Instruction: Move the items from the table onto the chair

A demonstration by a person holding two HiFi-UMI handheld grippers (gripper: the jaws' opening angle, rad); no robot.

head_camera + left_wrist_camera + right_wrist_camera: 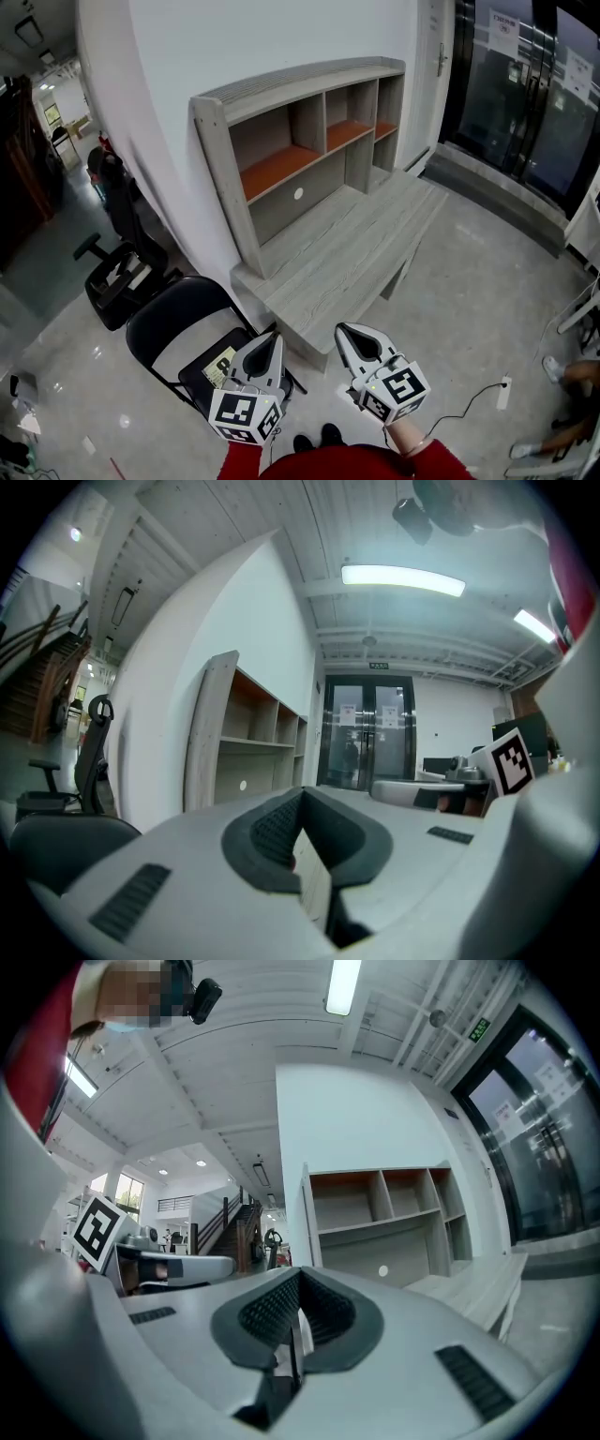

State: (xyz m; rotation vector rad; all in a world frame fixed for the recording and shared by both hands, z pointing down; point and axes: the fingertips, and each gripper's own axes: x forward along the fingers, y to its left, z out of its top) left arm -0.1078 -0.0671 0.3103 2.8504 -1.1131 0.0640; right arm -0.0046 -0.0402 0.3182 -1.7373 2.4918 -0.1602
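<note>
A person is holding the left hand-held gripper [271,342] and right hand-held gripper [349,335] near the bench [356,253], jaws closed and empty. A flat yellowish item [219,367] is lying on the chair [178,309] beside it.

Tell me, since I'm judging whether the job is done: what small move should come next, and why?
Probably just lower both grippers and stop: the left gripper and right gripper are shut and empty, the desk shows no items, and a flat item already lies on the chair.
</note>
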